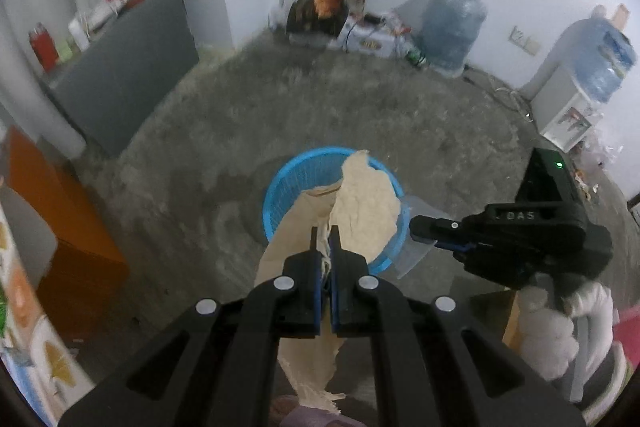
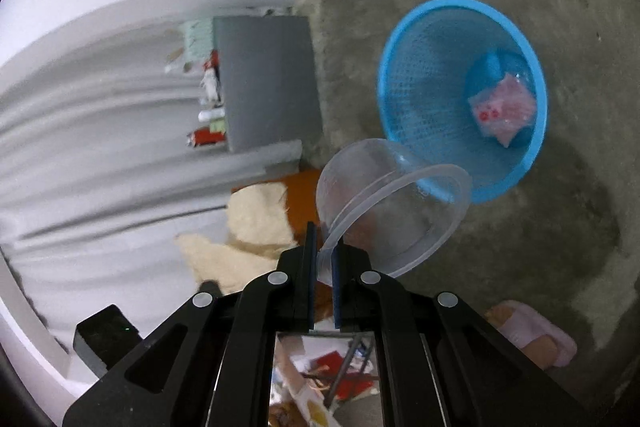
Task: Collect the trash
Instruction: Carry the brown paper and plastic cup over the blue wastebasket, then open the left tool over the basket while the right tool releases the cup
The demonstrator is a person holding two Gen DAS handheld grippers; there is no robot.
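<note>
Grippers both loaded over round blue mesh plastic basket point(image 2: 424, 75) on concrete floor. Left gripper point(image 1: 325, 239) clamps crumpled beige paper sheet point(image 1: 368, 203); right gripper point(image 2: 324, 251) pinches clear plastic cup's point(image 2: 392, 211) rim, apparently positioned for dropping. Pink wrapper point(image 2: 505, 111) already inside.

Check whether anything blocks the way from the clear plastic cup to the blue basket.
Nothing visible does. The clear plastic cup, pinched by the right hand-held gripper, hangs beside the blue basket's open mouth. Only a pink wrapper lies at the bottom.
</note>
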